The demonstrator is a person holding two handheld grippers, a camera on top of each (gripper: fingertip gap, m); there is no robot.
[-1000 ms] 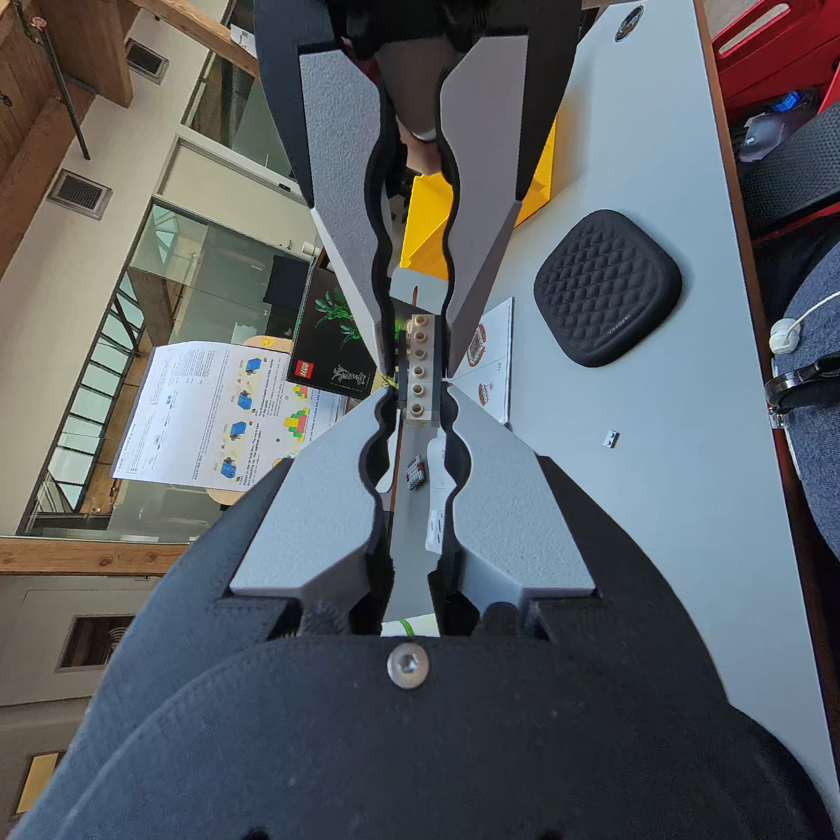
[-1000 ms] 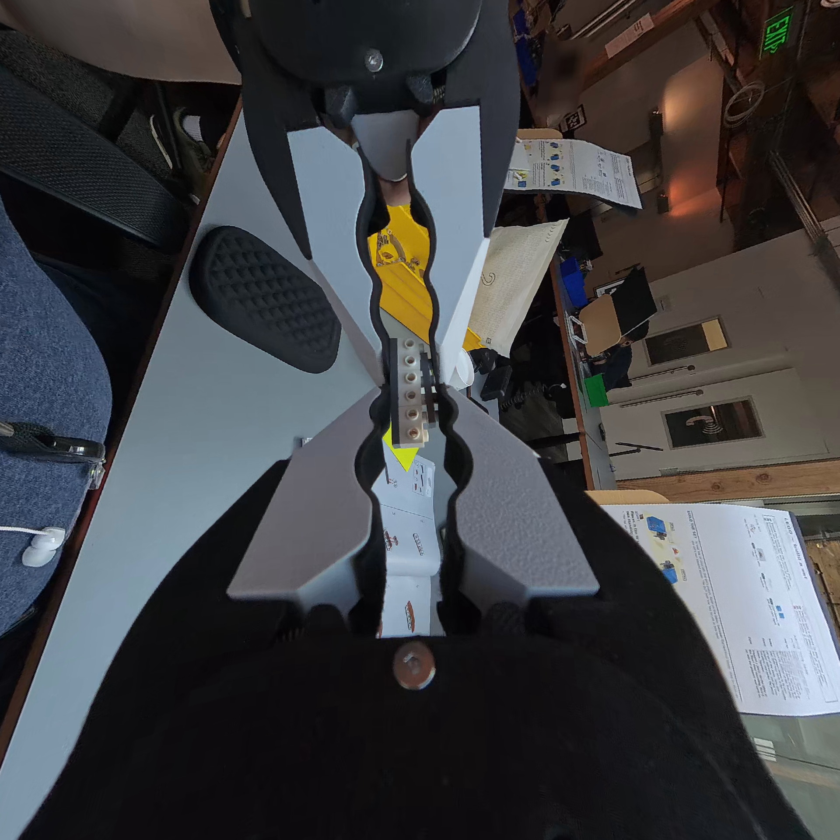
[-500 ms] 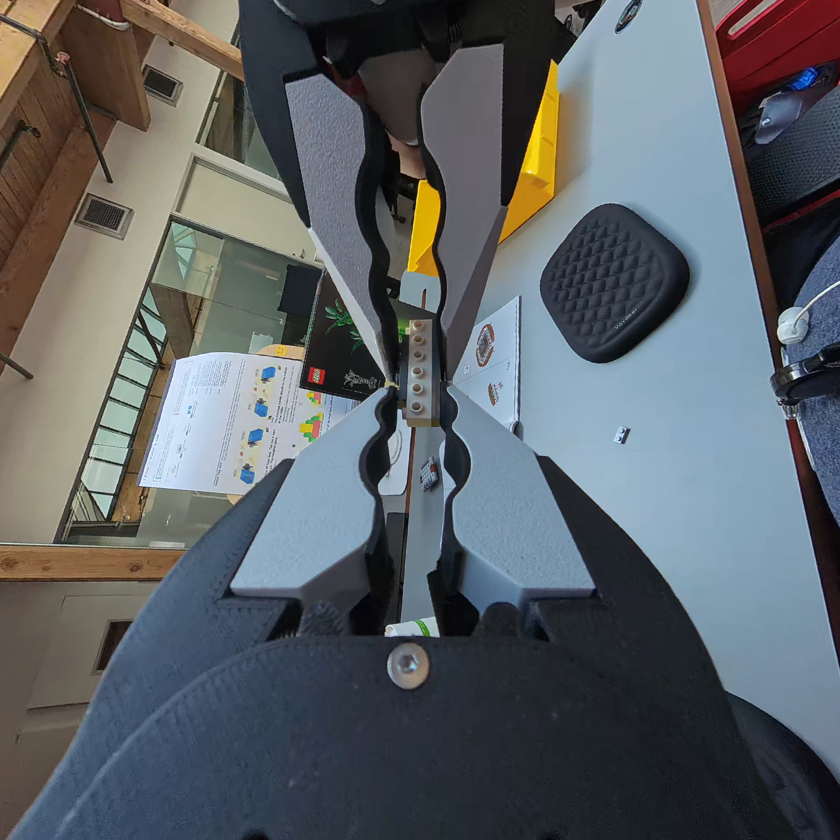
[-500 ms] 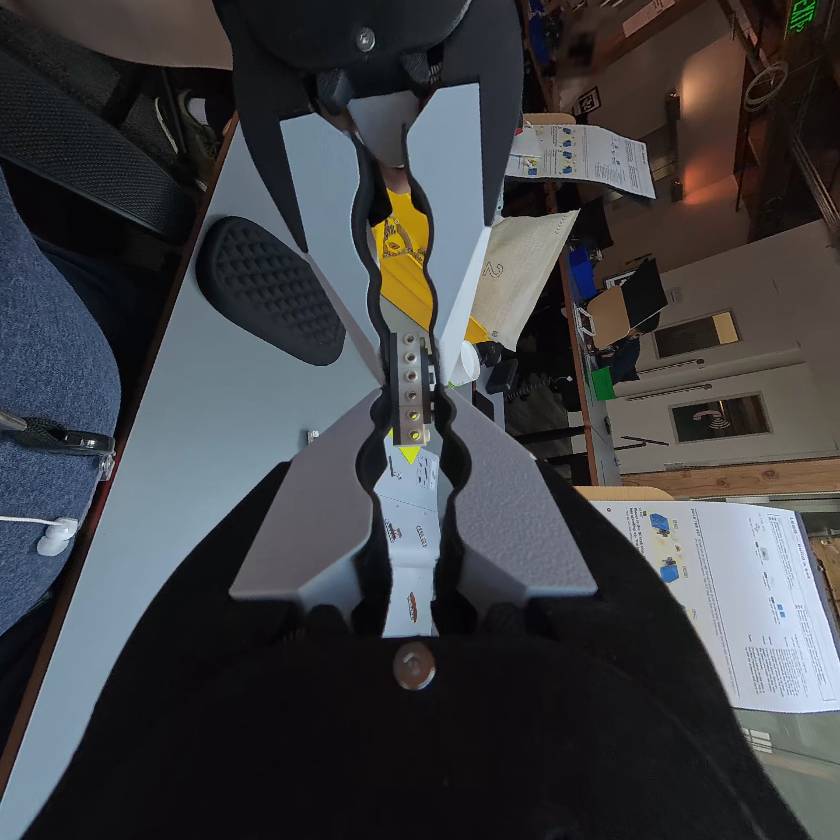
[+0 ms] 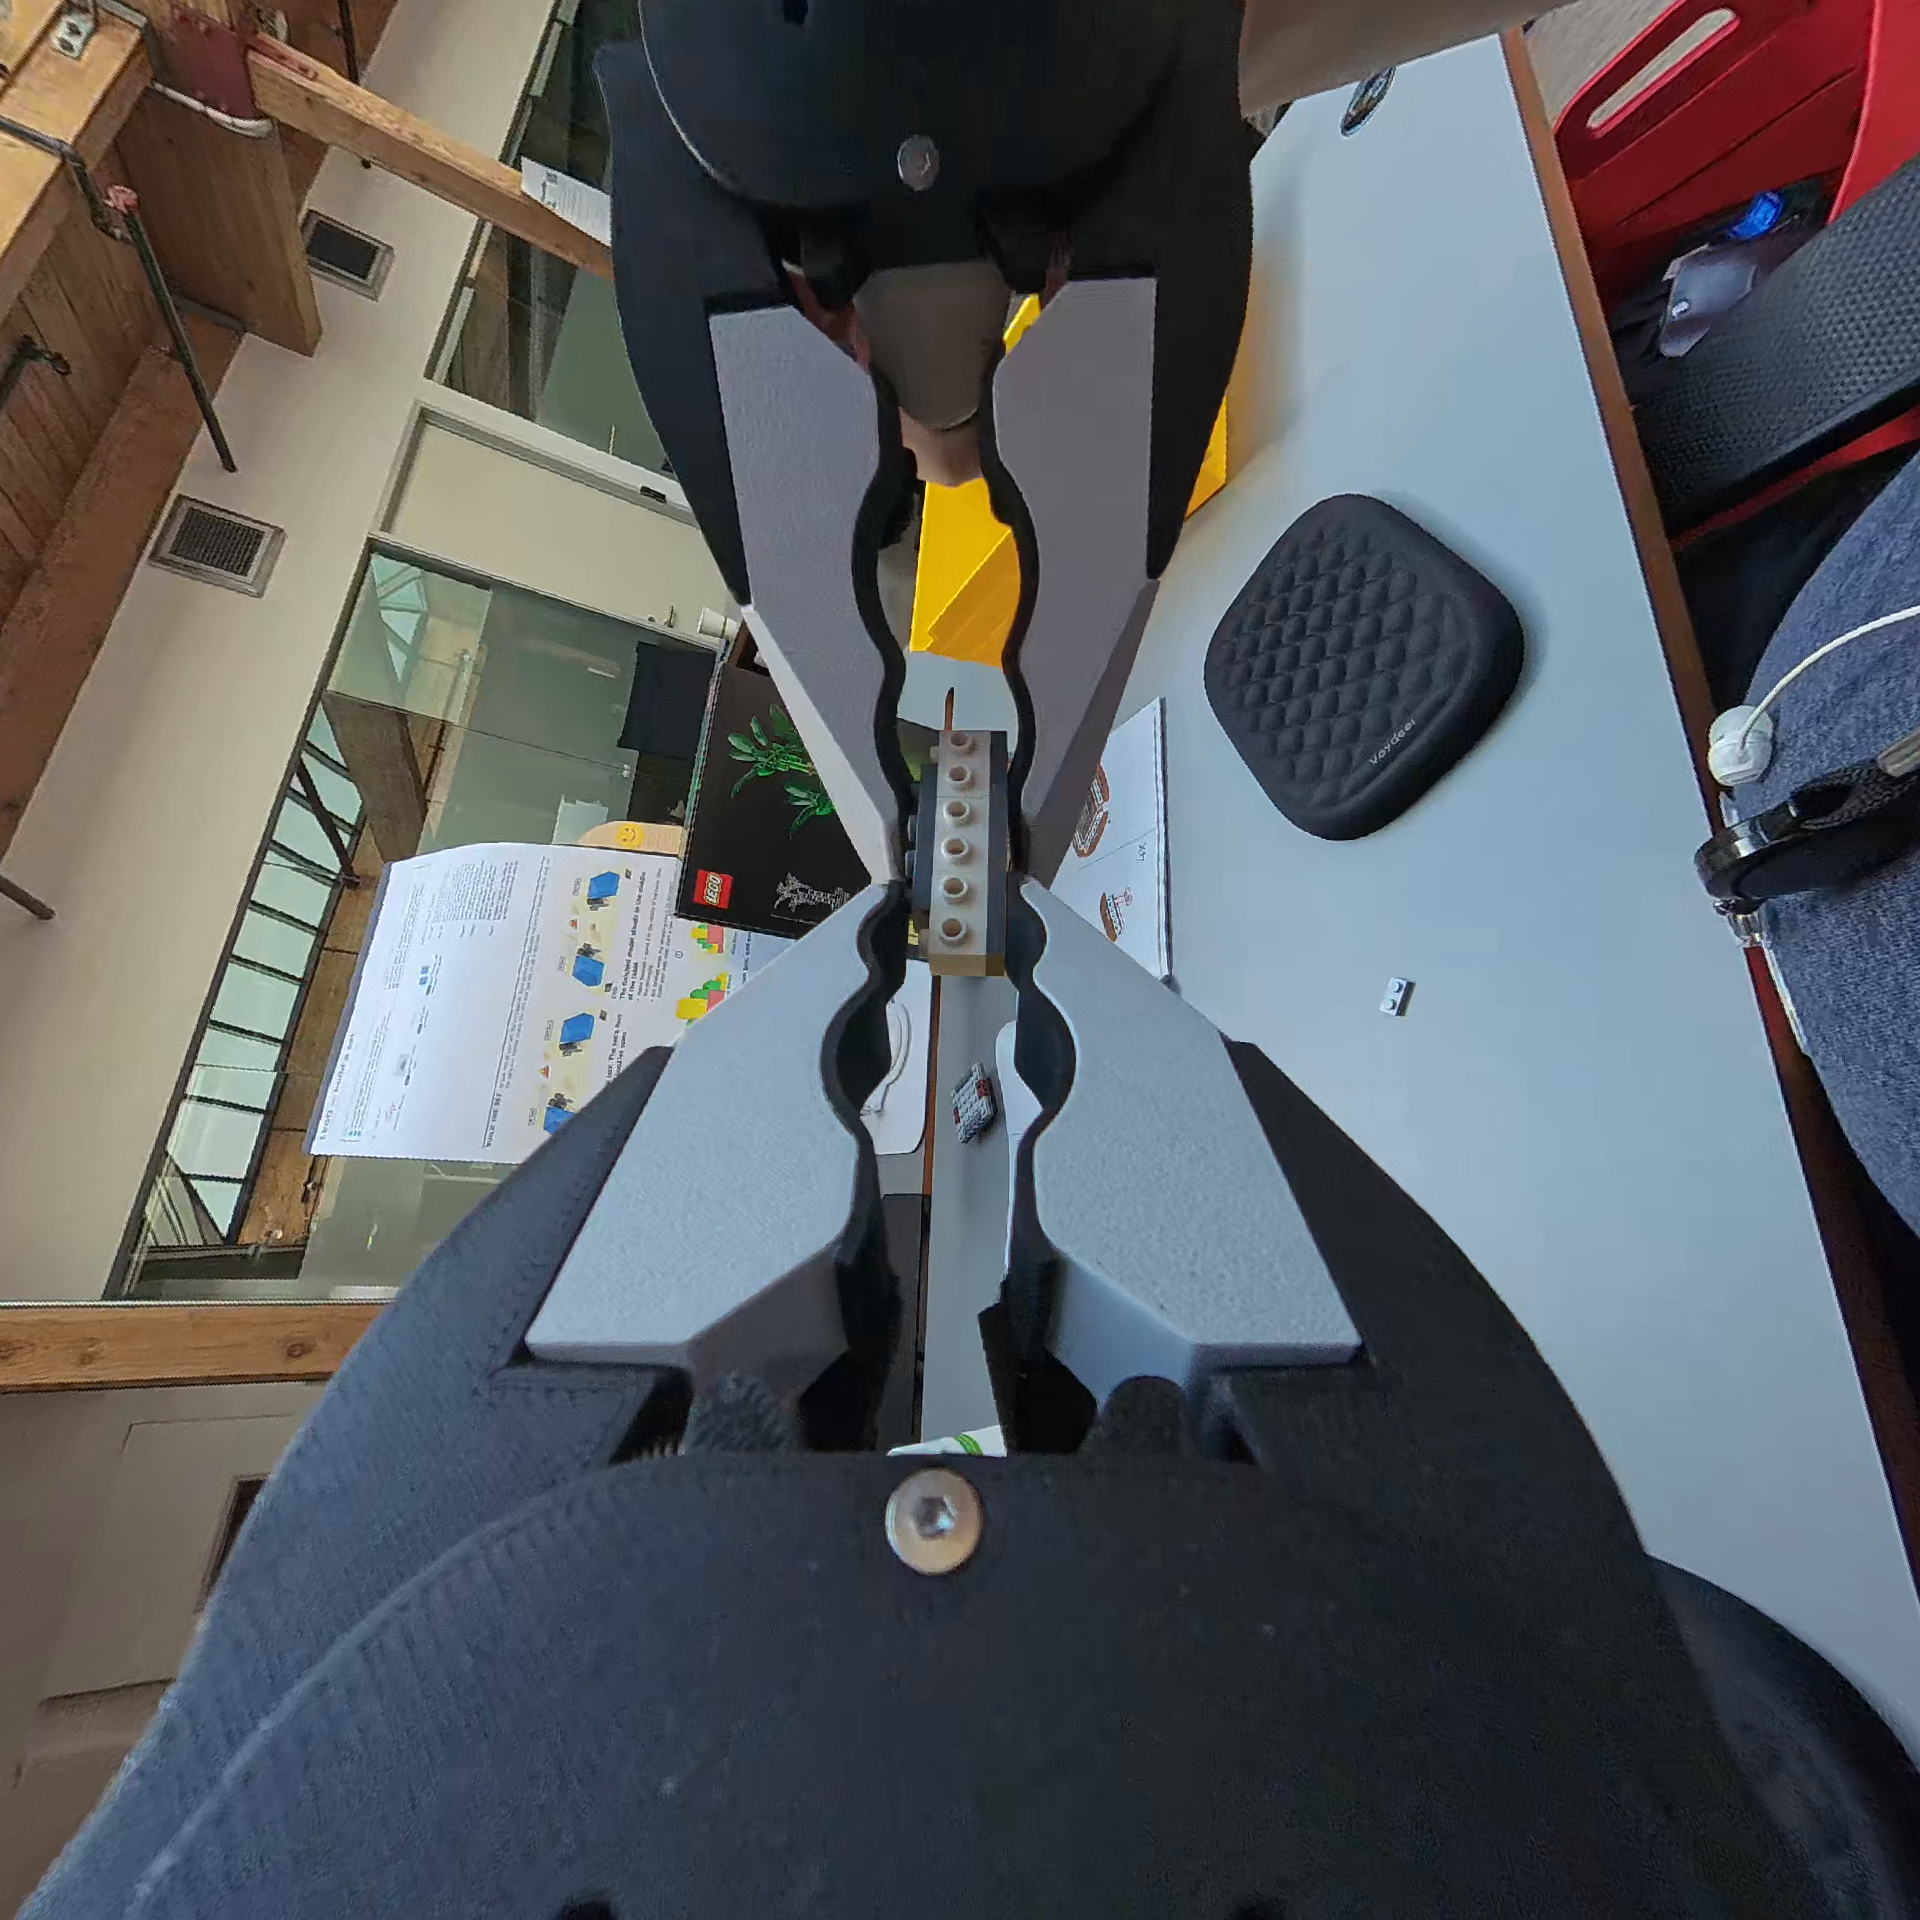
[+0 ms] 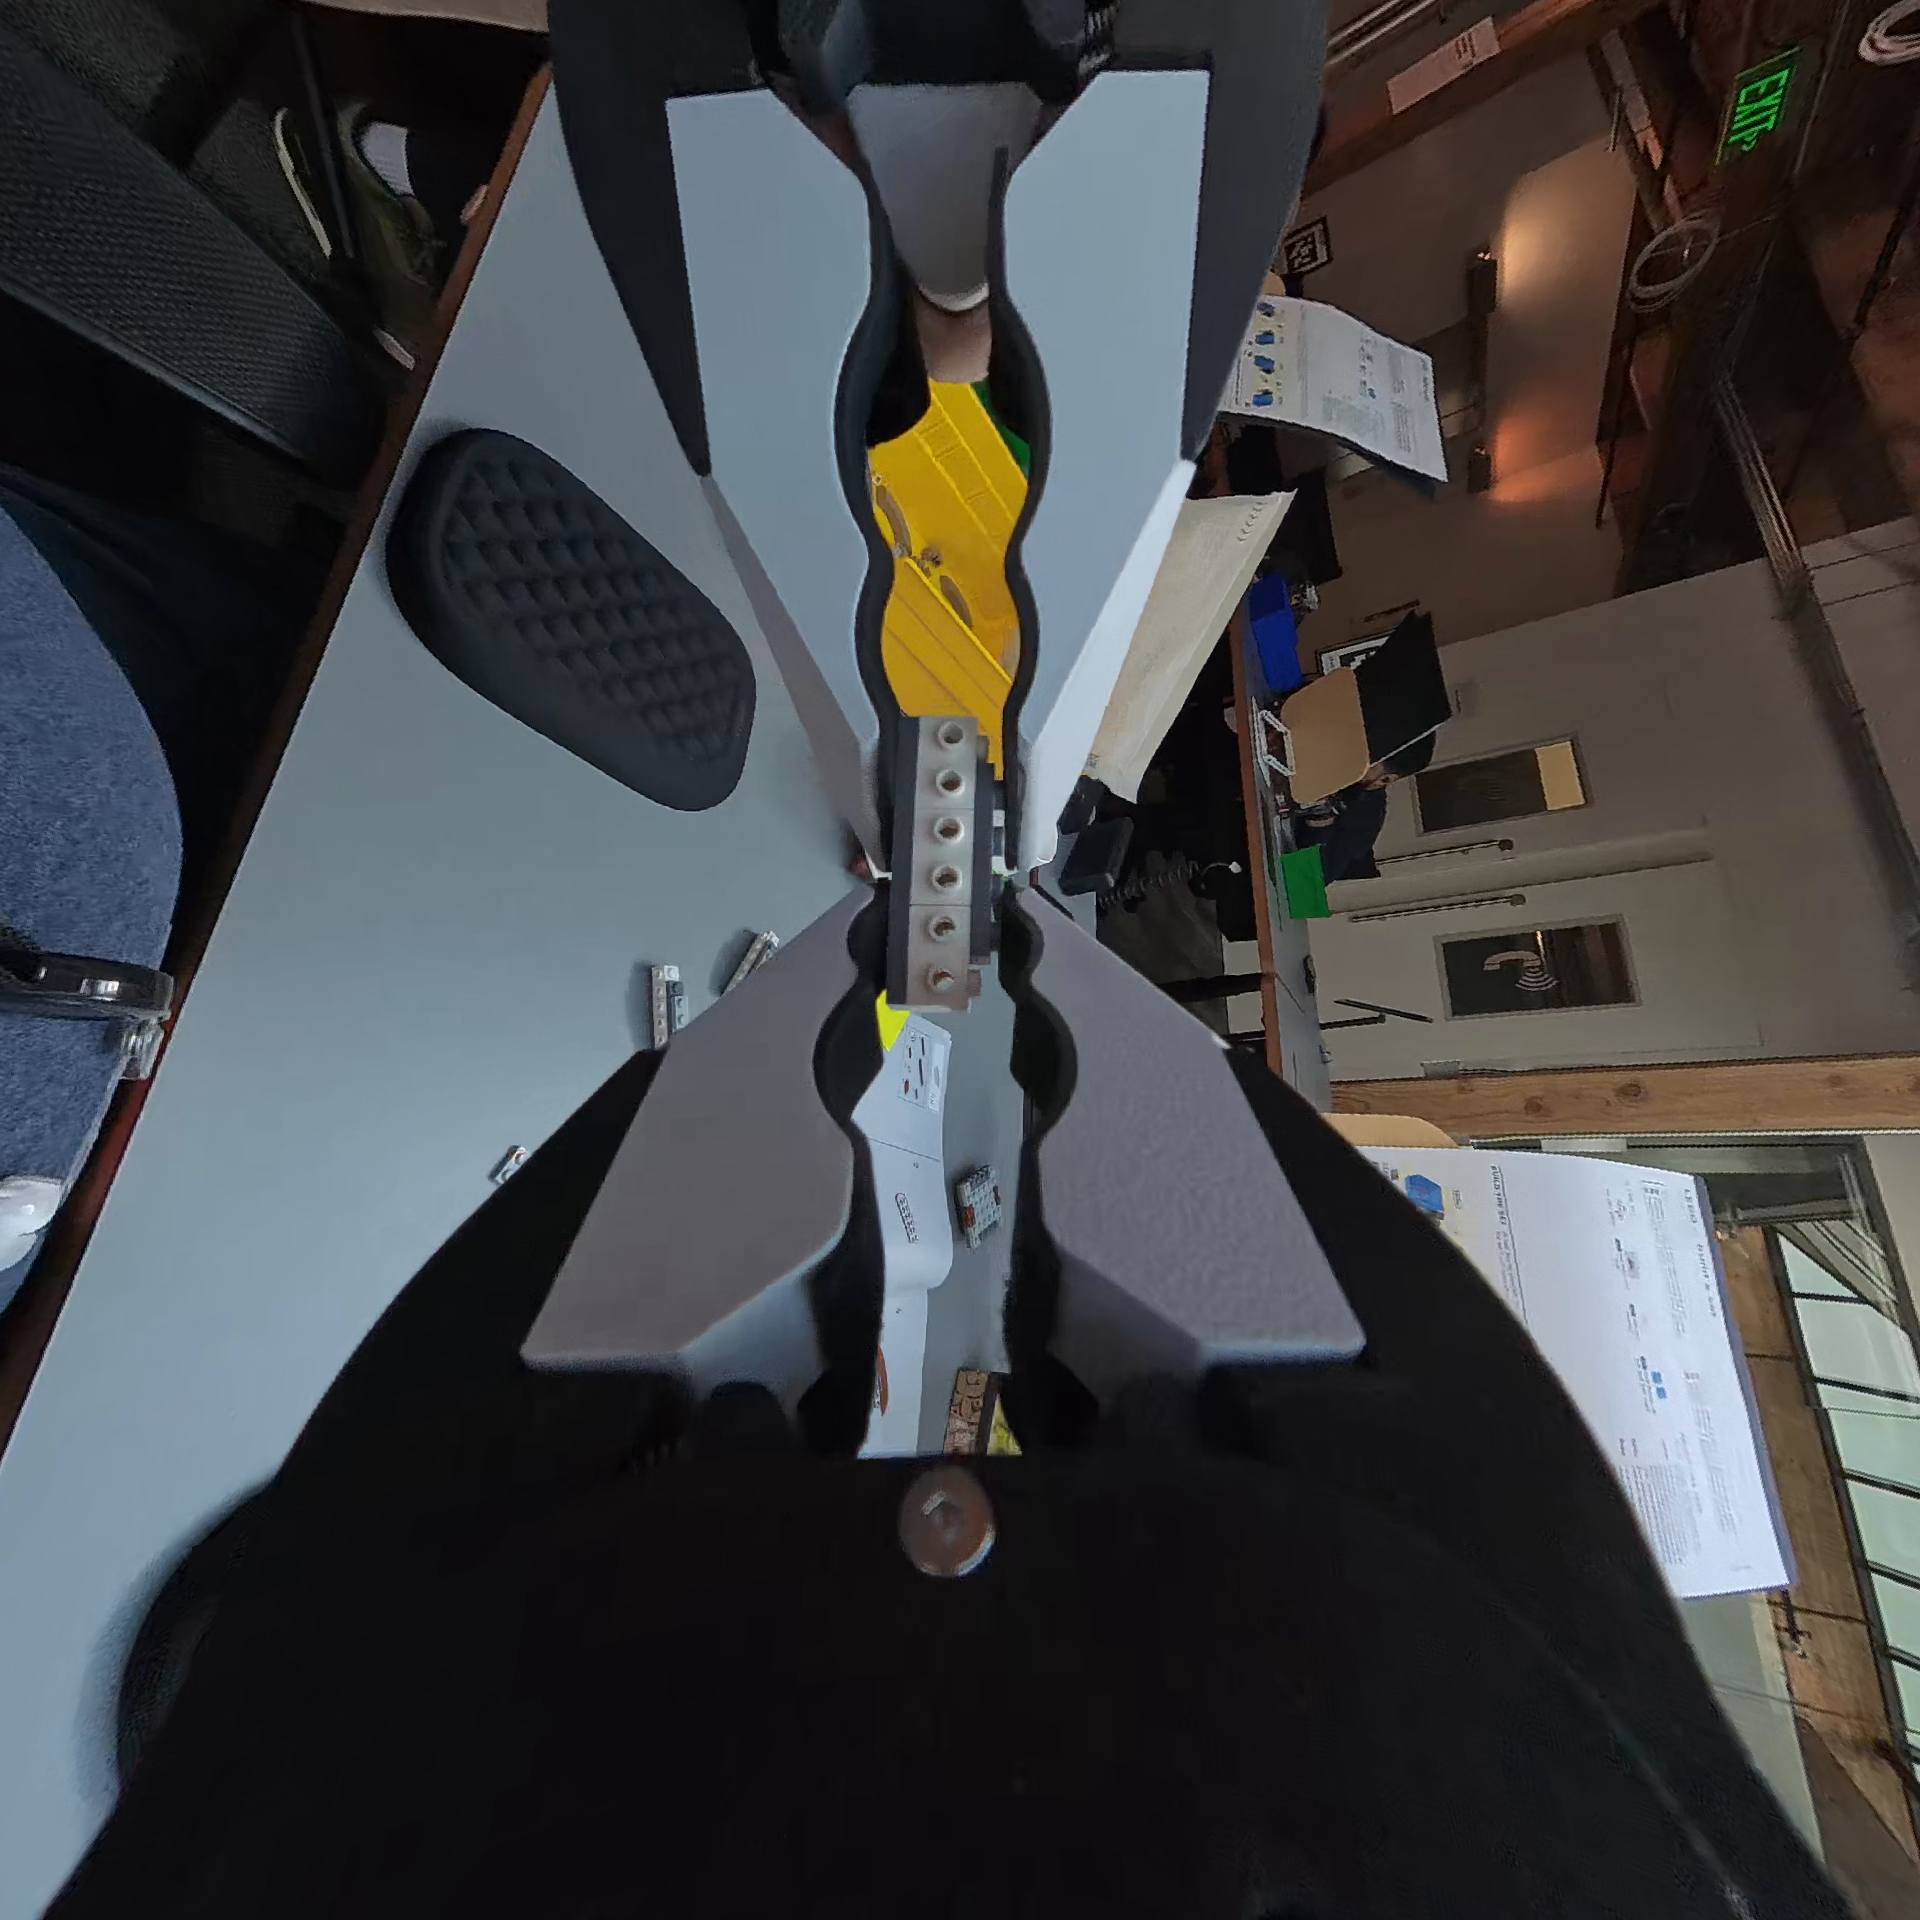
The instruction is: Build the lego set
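Note:
A small lego assembly (image 5: pixel 961 852), a dark grey bar with a row of tan studs, hangs above the grey table (image 5: pixel 1455 1195). My left gripper (image 5: pixel 956 899) comes from below in the left wrist view and is shut on its near end. My right gripper (image 5: pixel 958 831) comes from above, tip to tip with the left, and its pads press the same assembly. In the right wrist view the assembly (image 6: pixel 940 862) sits between my right gripper's (image 6: pixel 940 914) pads, with the left gripper (image 6: pixel 945 821) clamped on it from above.
On the table lie a black wrist pad (image 5: pixel 1361 665), an open instruction booklet (image 5: pixel 1127 831), a small grey plate (image 5: pixel 1395 995), a small red and grey piece (image 5: pixel 972 1101) and grey plates (image 6: pixel 665 1003). A yellow bin (image 5: pixel 966 561) and a black lego box (image 5: pixel 779 810) stand behind. Only a small space, under 4 cm, lies between the two pairs of fingers.
Both grippers stay tip to tip on the assembly. The right wrist view has tilted, so more of the table and loose plates show. The assembly sits much the same in both grasps.

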